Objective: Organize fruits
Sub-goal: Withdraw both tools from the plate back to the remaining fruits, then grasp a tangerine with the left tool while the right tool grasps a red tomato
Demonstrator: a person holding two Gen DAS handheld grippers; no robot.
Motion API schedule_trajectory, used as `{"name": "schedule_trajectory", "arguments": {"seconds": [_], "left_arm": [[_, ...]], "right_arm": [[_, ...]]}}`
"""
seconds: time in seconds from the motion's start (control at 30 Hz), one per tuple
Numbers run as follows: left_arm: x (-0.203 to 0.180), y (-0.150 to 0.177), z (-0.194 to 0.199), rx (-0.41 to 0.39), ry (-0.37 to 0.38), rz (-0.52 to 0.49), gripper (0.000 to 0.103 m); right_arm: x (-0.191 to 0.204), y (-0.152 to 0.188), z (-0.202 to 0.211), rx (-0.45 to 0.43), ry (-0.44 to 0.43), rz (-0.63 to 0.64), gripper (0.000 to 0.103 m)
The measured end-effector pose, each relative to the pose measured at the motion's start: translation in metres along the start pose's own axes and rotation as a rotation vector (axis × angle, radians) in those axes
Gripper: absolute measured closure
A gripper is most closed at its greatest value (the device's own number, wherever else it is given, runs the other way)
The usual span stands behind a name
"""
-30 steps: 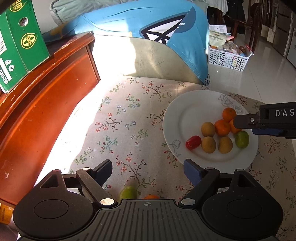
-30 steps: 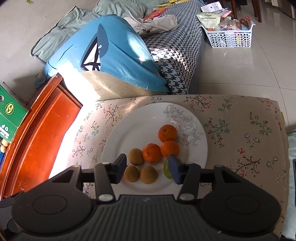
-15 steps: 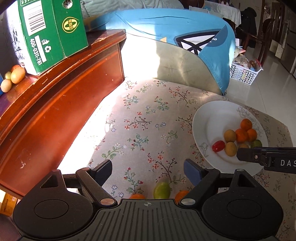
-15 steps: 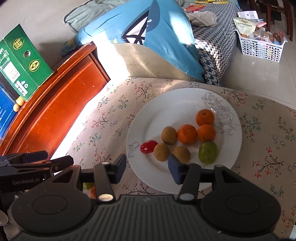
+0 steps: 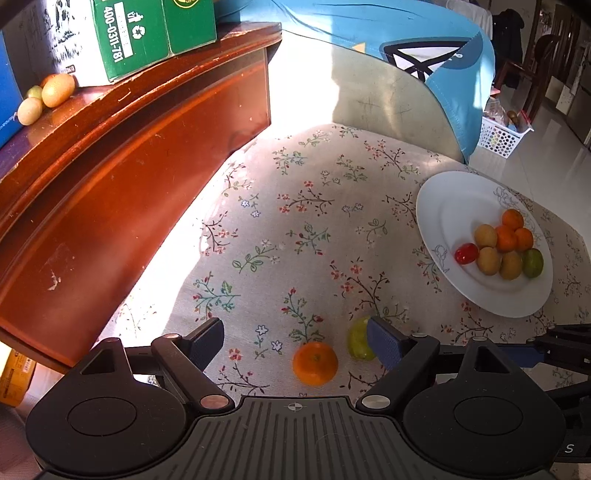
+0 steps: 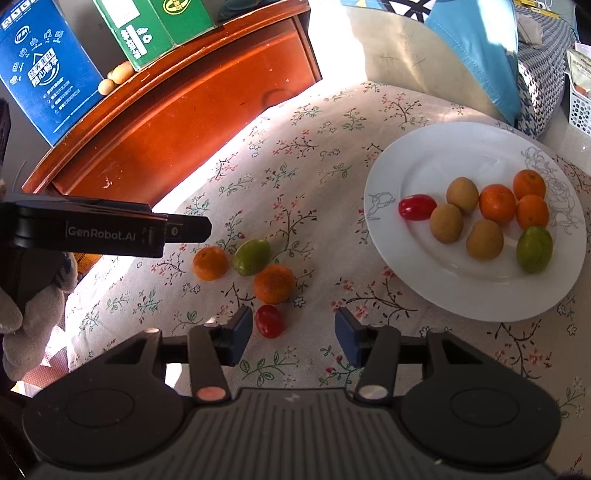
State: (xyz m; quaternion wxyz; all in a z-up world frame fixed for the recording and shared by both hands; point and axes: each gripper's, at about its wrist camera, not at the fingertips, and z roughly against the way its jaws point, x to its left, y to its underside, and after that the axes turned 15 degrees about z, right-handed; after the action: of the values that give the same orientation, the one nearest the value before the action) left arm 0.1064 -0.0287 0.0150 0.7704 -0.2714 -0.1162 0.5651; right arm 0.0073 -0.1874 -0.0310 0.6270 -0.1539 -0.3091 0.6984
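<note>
A white plate (image 6: 443,155) (image 5: 454,206) holds several fruits: oranges, brown ones, a green one and a red tomato (image 6: 416,206). Loose on the floral cloth lie two oranges (image 6: 210,263) (image 6: 274,283), a green fruit (image 6: 252,257) and a second red tomato (image 6: 269,320). My right gripper (image 6: 293,334) is open and empty, the loose tomato just ahead of its left finger. My left gripper (image 5: 295,341) is wide open above the cloth. An orange (image 5: 315,363) lies between its jaws untouched, and the green fruit (image 5: 360,339) sits at its right finger.
A red-brown wooden cabinet (image 5: 110,177) borders the cloth on the left, with green boxes (image 5: 147,33), a blue box (image 6: 44,66) and small fruits (image 5: 55,90) on top. A blue cushion (image 5: 424,44) lies behind. A white basket (image 5: 502,136) stands on the floor.
Both grippers swung left, away from the plate and toward the loose fruits. The right one rolled, and the tomato came in front of it. The orange now lies between the left jaws.
</note>
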Motion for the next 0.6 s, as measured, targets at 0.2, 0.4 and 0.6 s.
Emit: {"name": "schedule_trajectory", "arguments": {"seconds": [0.2,0.4,0.6], "left_arm": [[0.003,0.012,-0.012,0.033,-0.002,-0.021,0.017],[0.003,0.021,-0.020,0.046,0.001,-0.051,0.018],[0.000,0.027,-0.024,0.044,0.019,-0.085,0.019]], "right_arm": [[0.011,0.003,-0.009,0.018,0.007,0.049,0.053],[0.017,0.004,-0.015,0.020,0.006,0.080,0.061],[0.022,0.004,-0.021,0.018,0.017,0.111,0.069]]}}
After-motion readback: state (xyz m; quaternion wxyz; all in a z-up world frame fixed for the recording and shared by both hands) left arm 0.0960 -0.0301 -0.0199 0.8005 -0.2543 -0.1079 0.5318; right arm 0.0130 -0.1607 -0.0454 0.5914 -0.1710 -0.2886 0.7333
